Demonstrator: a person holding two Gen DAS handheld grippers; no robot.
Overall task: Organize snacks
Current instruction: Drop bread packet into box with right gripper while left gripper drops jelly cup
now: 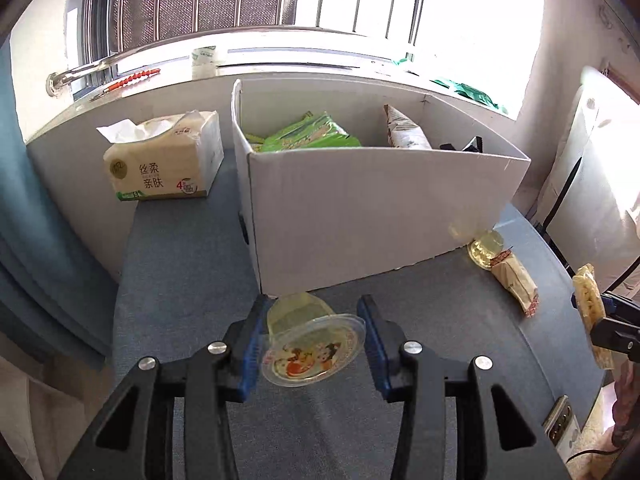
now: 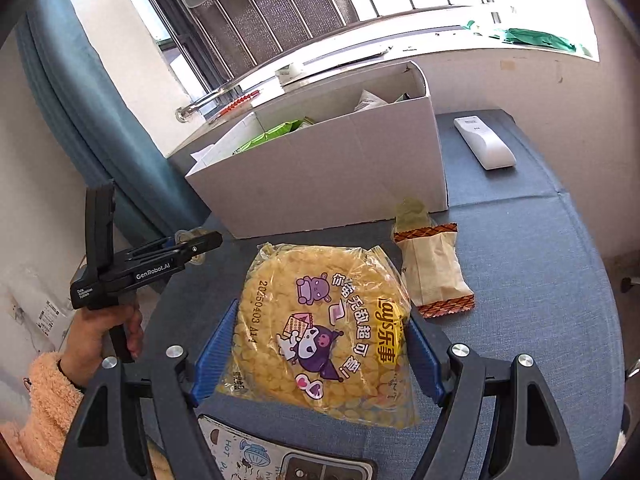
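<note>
1. Fingers of the left gripper stand at a middling gap around a jelly cup at lower centre of the left view; the left pad touches it, the right pad stands apart.
2. Fingers of the right gripper clamp a yellow snack bag at lower centre of the right view.
3. At left of the right view, a hand in a fuzzy peach sleeve grips the left tool's handle.
4. On the grey-blue worktop, a white box at centre holds green packets. A tan wrapped snack and a second jelly cup lie just beside the box; a tissue pack sits at upper left, by the barred window.
</note>
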